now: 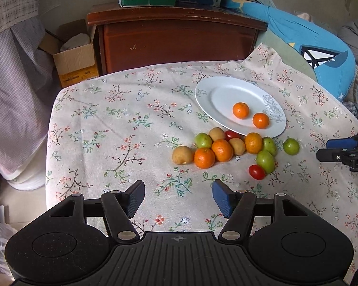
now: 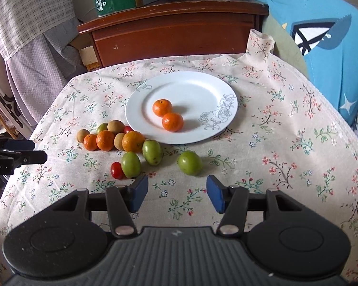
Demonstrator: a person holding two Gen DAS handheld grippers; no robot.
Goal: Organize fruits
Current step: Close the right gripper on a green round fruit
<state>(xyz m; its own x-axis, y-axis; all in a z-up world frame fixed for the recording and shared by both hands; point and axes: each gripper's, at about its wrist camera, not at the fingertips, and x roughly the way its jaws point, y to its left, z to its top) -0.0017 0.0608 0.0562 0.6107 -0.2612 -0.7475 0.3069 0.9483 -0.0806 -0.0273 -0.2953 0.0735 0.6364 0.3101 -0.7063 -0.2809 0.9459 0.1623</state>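
The left gripper (image 1: 178, 196) is spread apart w/ nothing between its fingers, just flowery cloth. One pad is black, the other blue, both ridged. The right gripper (image 2: 177, 194) is spread too, w/ blue pads and nothing in them. It hangs over bare cloth, and a round green fruit (image 2: 189, 162) sits alone just past its tips.

Next out is the fruit pile (image 1: 223, 149). It makes a bumpy row going left to right along the near rim of the plate. There are three smooth round oranges in it, e.g. one at the front (image 1: 204, 158). Brown egg-shaped fruits sit there too, and the one at the left end (image 1: 182, 155) has its long side going across. Two oval green fruits (image 2: 140, 158) lie side by side, tilted, long ends pointing up toward the plate. A shiny red tomato (image 2: 116, 170) touches the left one.

The white plate (image 2: 191, 88) is round, smooth and flat w/ a thin grey flower drawing on one side. Two oranges (image 2: 167, 114) sit on it, touching each other.

The tablecloth (image 1: 121, 124) is soft and a bit wrinkly. Lots of open room lies left of the pile. A brown wood cabinet (image 1: 176, 40) stands behind the far edge of the table.
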